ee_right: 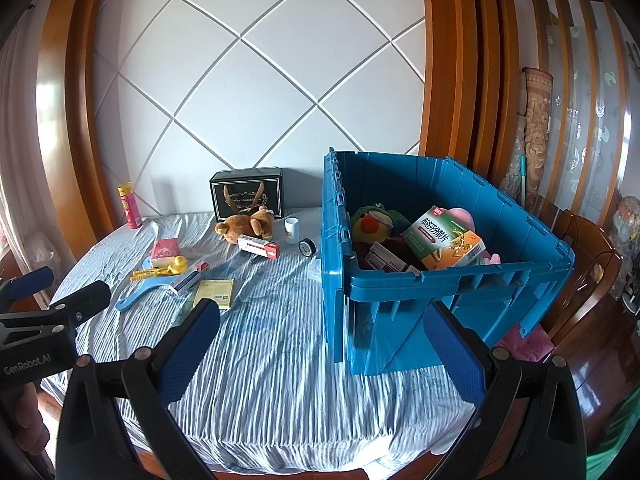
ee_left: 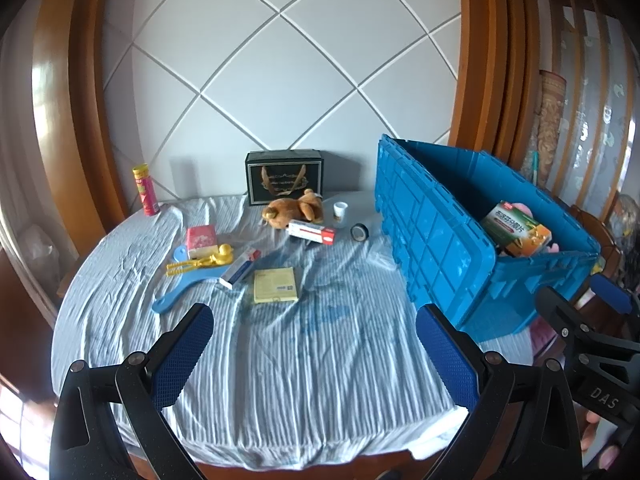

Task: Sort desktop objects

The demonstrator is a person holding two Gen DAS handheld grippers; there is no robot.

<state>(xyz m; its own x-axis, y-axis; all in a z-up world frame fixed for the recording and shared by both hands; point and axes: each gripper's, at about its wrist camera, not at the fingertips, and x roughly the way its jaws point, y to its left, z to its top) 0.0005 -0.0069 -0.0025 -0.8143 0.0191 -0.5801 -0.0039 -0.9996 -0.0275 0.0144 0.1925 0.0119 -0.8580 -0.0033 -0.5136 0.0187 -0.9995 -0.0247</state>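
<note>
The striped cloth [ee_left: 280,344] holds a yellow pad [ee_left: 276,285] just ahead of the left gripper [ee_left: 314,344]. Both the left and the right gripper [ee_right: 320,344] are wide, empty.

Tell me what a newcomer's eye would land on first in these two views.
The big blue crate on the right side of the table, open-topped, with a green-and-orange box and a green plush toy inside. Next, the small items scattered on the striped cloth to its left, notably the brown teddy bear before the black gift box.
</note>
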